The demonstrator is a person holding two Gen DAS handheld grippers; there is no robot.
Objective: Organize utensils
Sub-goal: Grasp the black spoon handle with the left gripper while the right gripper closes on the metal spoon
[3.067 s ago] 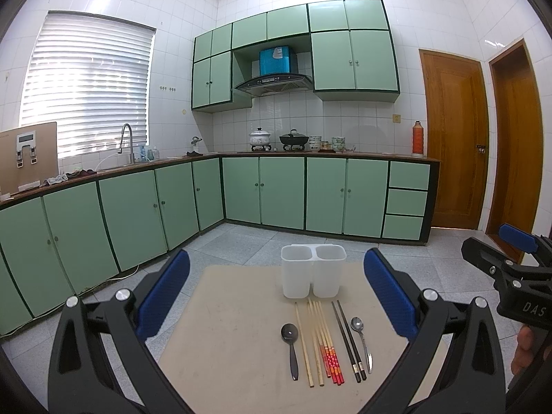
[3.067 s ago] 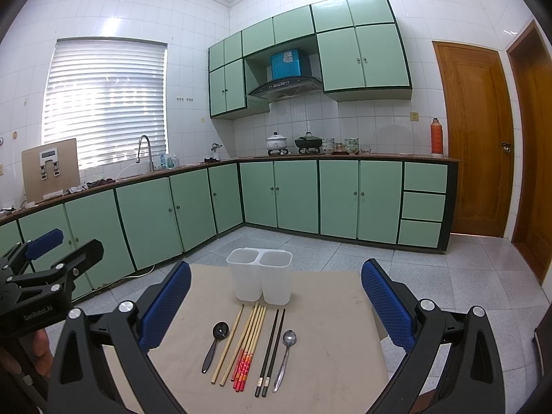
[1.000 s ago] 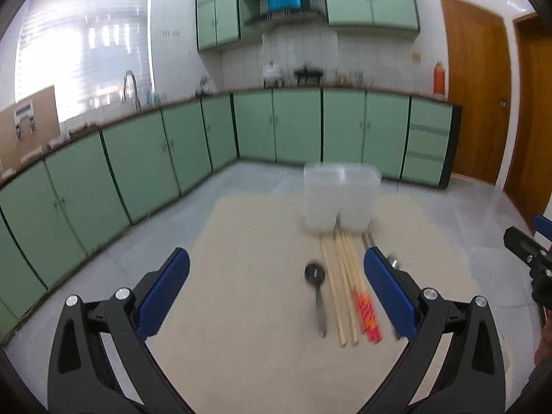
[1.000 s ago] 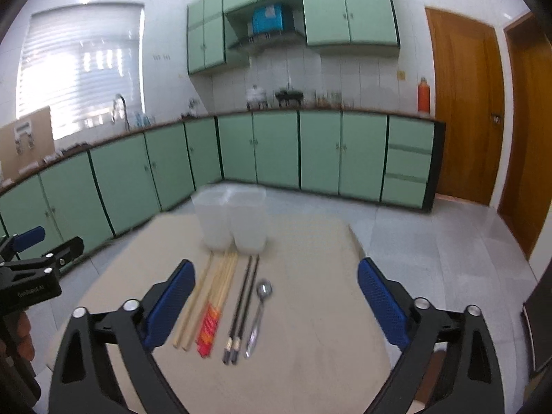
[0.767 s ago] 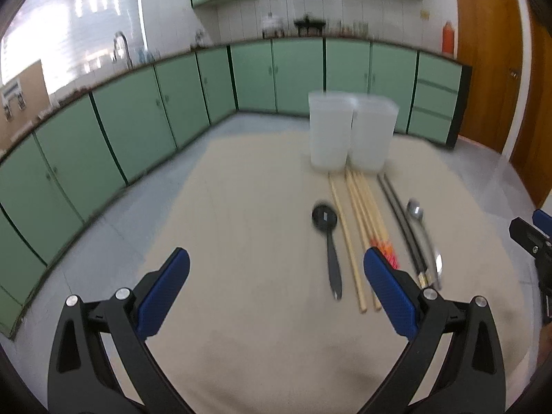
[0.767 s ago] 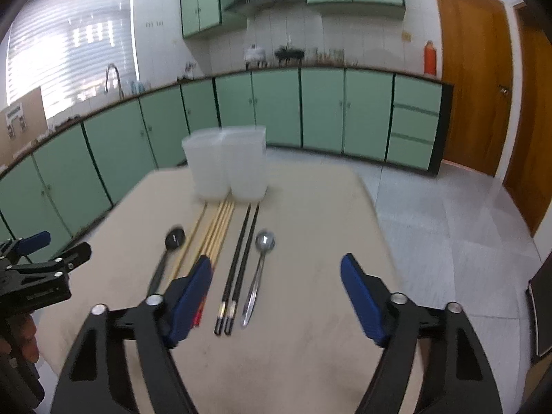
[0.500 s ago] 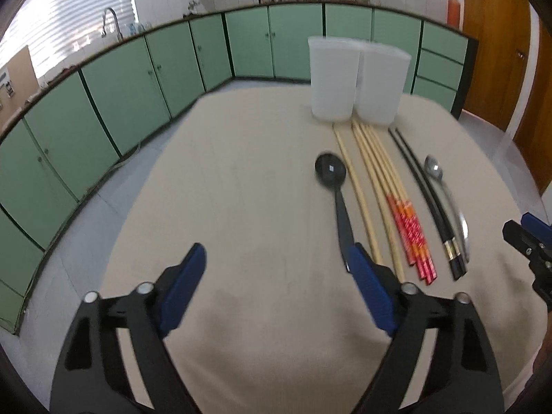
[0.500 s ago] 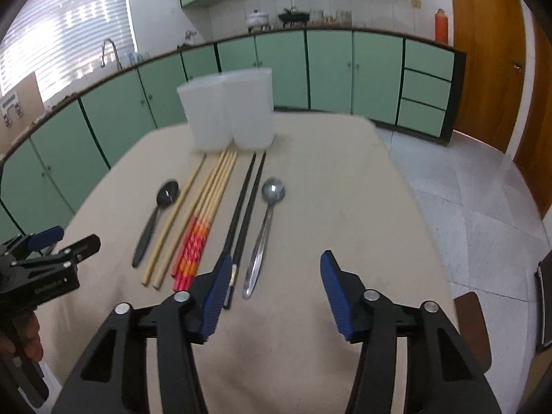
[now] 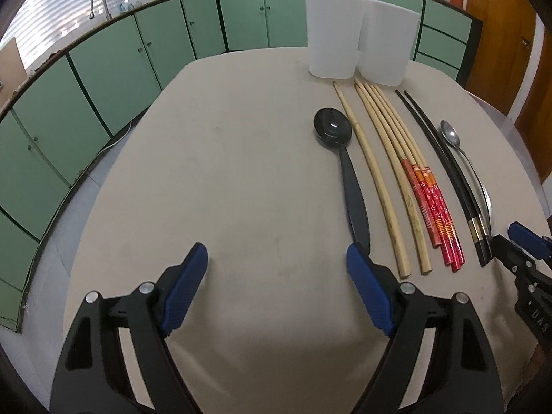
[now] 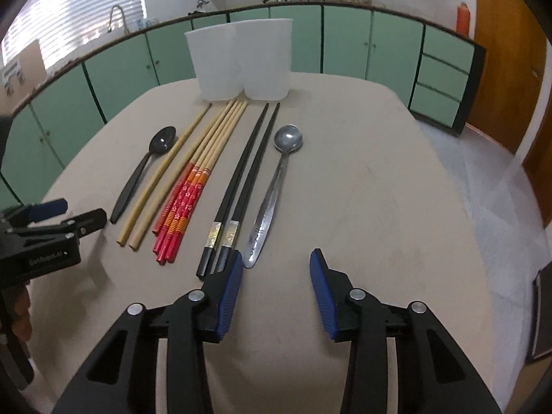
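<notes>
— Both grippers have dropped low over the table [image 9: 241, 172] since a moment ago?
— Yes. Left gripper [image 9: 277, 262] gapes wide, empty, its right finger at the black spoon [image 9: 345, 158] handle's end. Then plain chopsticks [image 9: 376, 179], red-ended chopsticks [image 10: 193, 179], black chopsticks [image 10: 241, 179], steel spoon [image 10: 276, 186]. Right gripper [image 10: 274, 265] stands narrower, empty, near that spoon's handle. White holder [image 10: 241, 65] stands behind.

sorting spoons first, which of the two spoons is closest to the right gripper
The silver metal spoon: its handle tip lies just ahead of the right gripper, by its left finger. The black spoon lies across the chopsticks, on the left gripper's side.
</notes>
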